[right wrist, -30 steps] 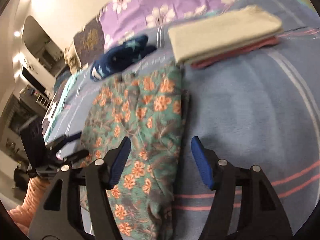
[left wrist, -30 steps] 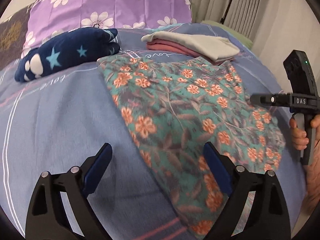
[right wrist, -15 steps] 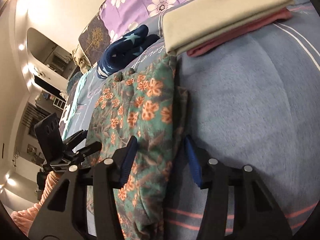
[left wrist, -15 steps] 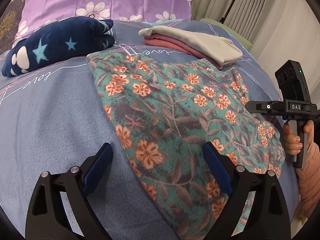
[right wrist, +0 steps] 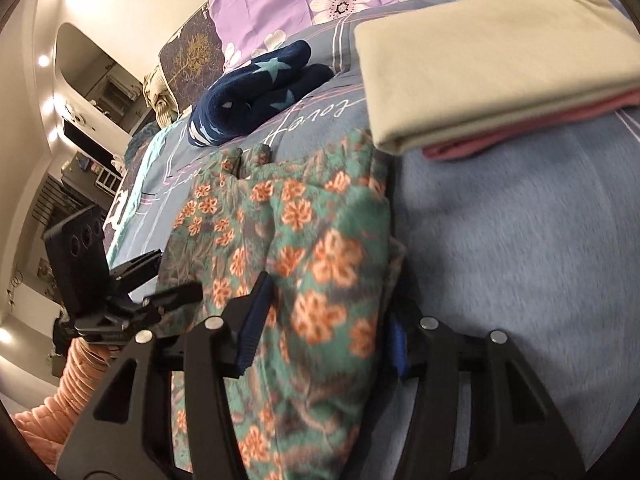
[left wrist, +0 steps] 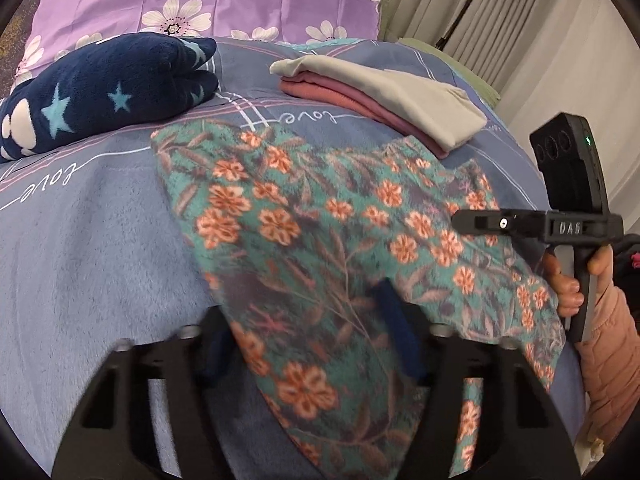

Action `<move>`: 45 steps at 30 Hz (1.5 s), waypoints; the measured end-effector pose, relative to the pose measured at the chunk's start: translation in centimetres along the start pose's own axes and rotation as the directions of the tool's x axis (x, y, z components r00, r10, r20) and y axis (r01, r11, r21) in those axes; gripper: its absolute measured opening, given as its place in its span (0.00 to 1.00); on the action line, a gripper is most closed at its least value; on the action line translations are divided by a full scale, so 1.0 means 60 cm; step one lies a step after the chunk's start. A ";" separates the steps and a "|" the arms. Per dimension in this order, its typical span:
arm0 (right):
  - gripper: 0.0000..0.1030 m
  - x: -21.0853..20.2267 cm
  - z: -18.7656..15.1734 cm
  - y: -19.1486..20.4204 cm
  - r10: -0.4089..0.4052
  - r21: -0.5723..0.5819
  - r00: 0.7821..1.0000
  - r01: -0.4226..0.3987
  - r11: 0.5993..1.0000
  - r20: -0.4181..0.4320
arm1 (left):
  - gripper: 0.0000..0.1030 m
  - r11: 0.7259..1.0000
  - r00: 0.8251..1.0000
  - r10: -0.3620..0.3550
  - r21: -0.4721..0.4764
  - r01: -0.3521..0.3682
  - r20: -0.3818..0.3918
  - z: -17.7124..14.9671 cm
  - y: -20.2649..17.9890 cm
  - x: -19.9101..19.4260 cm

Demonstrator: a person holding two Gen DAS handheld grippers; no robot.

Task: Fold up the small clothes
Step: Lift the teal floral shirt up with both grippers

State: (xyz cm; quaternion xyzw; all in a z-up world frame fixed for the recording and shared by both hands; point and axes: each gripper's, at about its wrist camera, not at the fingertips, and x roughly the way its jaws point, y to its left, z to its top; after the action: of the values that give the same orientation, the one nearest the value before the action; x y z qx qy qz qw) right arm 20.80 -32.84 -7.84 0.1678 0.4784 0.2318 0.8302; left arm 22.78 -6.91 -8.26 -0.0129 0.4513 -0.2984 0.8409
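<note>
A teal garment with orange flowers [left wrist: 320, 208] lies spread on the blue bedspread [left wrist: 80, 260]. My left gripper [left wrist: 308, 344] is at its near left edge, jaws closing. The cloth bunches between the pads and rides over the left one. In the right wrist view the same garment [right wrist: 304, 216] bulges up between the pads of my right gripper [right wrist: 324, 332], whose jaws are closing on its right edge. Each gripper shows in the other's view: the right gripper [left wrist: 472, 222] held by a hand, and the left gripper [right wrist: 180, 274].
A folded stack, beige on pink [left wrist: 384, 92], sits just beyond the garment's far right corner. A navy star-print plush [left wrist: 100, 96] lies at the far left, before a purple flowered pillow [left wrist: 200, 0]. Curtains [left wrist: 520, 20] hang past the bed's right side. A pink sleeve [left wrist: 608, 344] is at the right.
Both grippers moved forward onto the garment and their jaws narrowed. The cloth, flat before, now bunches up between each pair of pads, and its left edge has risen over the left finger.
</note>
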 end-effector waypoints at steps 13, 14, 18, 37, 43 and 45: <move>0.16 -0.141 -0.050 0.132 -0.096 -0.187 0.962 0.146 0.971 0.254 | 0.11 0.987 0.973 0.065 0.131 -0.096 0.221 0.002 -0.091 -0.136; 0.15 -0.159 -0.057 0.142 -0.102 -0.196 0.954 0.161 0.967 0.281 | 0.11 0.985 0.969 0.062 0.145 -0.099 0.240 0.004 -0.104 -0.150; 0.15 -0.258 -0.098 0.164 -0.143 -0.182 0.901 0.234 0.955 0.409 | 0.11 0.966 0.947 0.034 0.231 -0.113 0.321 0.015 -0.178 -0.206; 0.14 -0.614 -0.163 0.010 -0.699 0.260 0.366 0.742 0.617 0.614 | 0.11 0.781 0.923 -0.224 0.624 -0.021 0.312 0.177 -0.634 -0.140; 0.14 -0.645 -0.107 -0.106 -0.805 0.433 0.339 0.707 0.560 0.488 | 0.11 0.773 0.939 -0.213 0.635 -0.007 0.270 0.244 -0.695 -0.049; 0.15 -0.635 -0.085 -0.131 -0.828 0.450 0.333 0.716 0.534 0.451 | 0.11 0.770 0.947 -0.194 0.638 -0.014 0.255 0.262 -0.713 -0.013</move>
State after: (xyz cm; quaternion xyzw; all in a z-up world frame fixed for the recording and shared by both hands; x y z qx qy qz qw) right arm 1.54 -59.88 13.04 0.0555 0.2161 -0.3021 0.9268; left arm 13.56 -45.56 14.08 0.2024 0.1875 -0.4672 0.8400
